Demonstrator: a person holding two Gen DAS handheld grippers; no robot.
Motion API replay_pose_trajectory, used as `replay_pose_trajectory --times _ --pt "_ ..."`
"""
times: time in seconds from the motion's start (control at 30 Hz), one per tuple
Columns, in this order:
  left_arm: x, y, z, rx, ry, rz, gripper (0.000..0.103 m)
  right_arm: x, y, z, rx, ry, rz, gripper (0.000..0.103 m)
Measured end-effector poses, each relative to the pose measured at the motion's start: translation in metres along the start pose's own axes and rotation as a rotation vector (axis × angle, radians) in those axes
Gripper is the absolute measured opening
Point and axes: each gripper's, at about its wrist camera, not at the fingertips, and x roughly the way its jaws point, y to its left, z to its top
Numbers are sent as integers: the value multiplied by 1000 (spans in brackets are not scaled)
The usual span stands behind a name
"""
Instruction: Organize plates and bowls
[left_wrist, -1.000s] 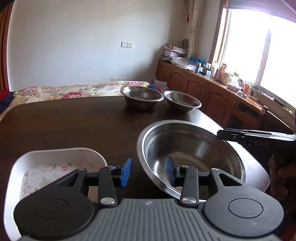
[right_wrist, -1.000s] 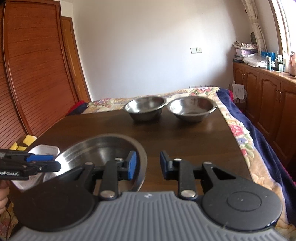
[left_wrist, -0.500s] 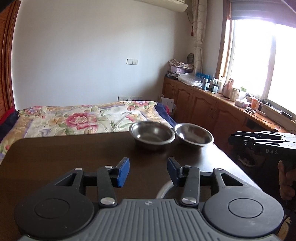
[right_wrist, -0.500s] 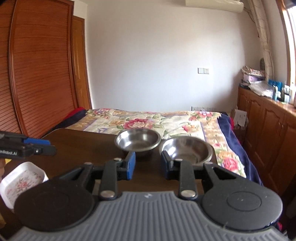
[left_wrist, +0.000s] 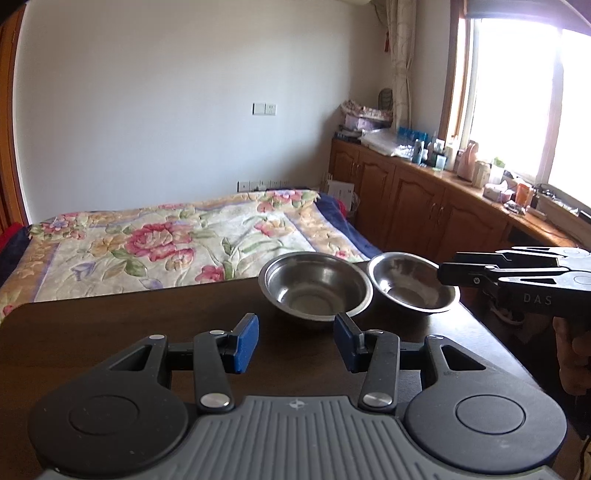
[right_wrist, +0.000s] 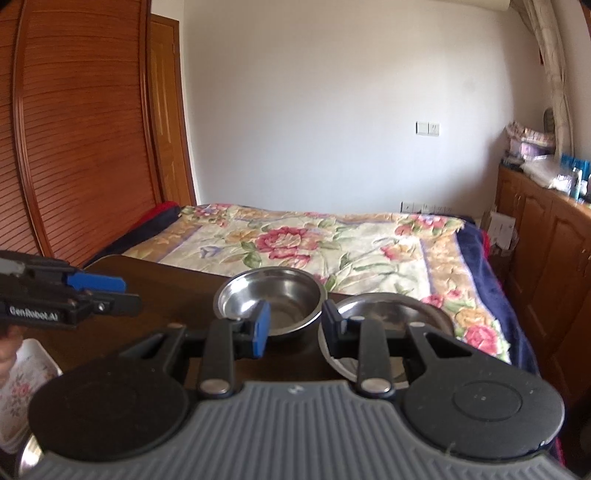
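Approach step: both my tools, left gripper (left_wrist: 295, 341) and right gripper (right_wrist: 295, 326), fingers apart and empty, face two steel bowls (left_wrist: 316, 291) at twelve o'clock; next, I judge, clamp one rim.

You have a flowered bedspread (left_wrist: 177, 240) at twelve o'clock, wooden cabinets (left_wrist: 424, 210) at two, louvred wardrobe doors (right_wrist: 74, 147) at ten.

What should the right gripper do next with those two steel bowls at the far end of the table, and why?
Probably ease the right gripper forward onto the near rim of the right bowl. Its jaws are open and empty, that bowl sits just ahead beside the left bowl, and the two sit unstacked on the table, so nesting them looks like the next step.
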Motion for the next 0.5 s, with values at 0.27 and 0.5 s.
replay_pose_trajectory --times 0.27,0.5 --pt "47 6 8 -13 62 -5 48 42 -2 7 -15 42 -5 32" --pt "77 17 13 -50 112 -6 47 72 -4 14 -39 82 -27 32"
